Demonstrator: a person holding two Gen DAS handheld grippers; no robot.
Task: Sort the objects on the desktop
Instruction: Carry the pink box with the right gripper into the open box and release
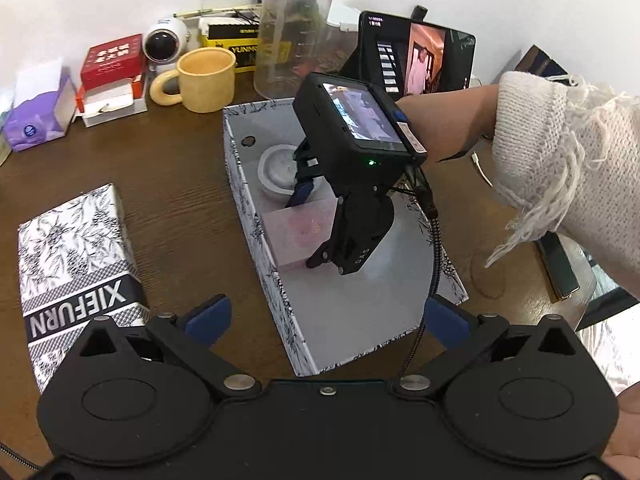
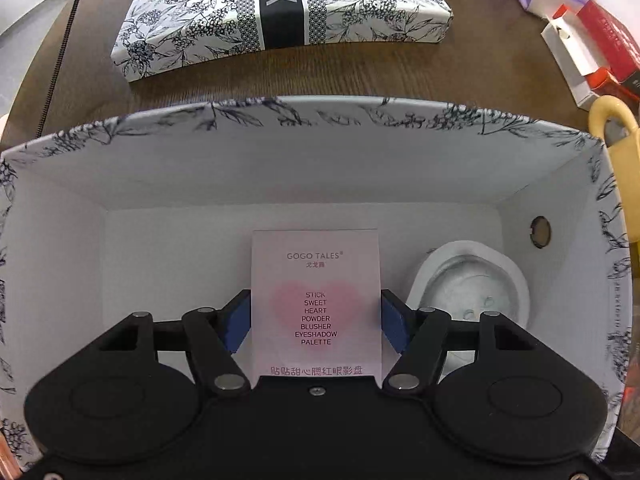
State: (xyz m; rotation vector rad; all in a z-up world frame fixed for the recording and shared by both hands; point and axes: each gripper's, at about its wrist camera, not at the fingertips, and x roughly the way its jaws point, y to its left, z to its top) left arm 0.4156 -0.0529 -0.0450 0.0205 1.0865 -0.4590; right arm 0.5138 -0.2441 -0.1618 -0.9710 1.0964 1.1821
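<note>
Pink palette box [image 2: 316, 304] sits low inside the open flowery box [image 2: 312, 152], squeezed between the two blue pads of the right claw [image 2: 316, 320]. A round white jar [image 2: 472, 284] lies next to it in the same box. The left claw [image 1: 328, 316] hangs over the near end of that box with its pads wide apart and nothing in them. The flowery lid [image 1: 76, 256] lies beside the box on the brown surface [image 1: 172, 176]. A yellow mug [image 1: 204, 78] stands just behind the box.
</note>
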